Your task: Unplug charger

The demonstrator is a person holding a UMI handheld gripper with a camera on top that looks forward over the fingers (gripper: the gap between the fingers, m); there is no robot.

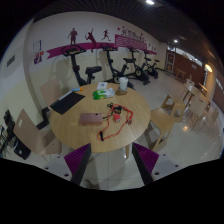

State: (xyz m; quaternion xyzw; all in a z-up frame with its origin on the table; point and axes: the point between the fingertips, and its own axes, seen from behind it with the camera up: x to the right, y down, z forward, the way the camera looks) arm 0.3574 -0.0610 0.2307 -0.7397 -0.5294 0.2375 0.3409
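The room is a gym-like space: exercise bikes (128,66) stand in a row along the far wall, under a mural of sporting figures (92,37). Nearer, a round wooden desk (95,137) fills the middle of the floor, ringed by pale chairs (172,108) pushed back from its edge.

On the desk lie a dark laptop (67,101) on the left, a green object (104,93) and a white cup (123,84) toward the far side, and a small pinkish device (92,118) near the middle. Just beside it a reddish cable tangle (117,115) is probably the charger, lying loose within reach from the near side.

The gripper (112,160) hangs well short of the desk, fingers (77,160) spread wide and empty, apparently so it can approach and line up on the plug.
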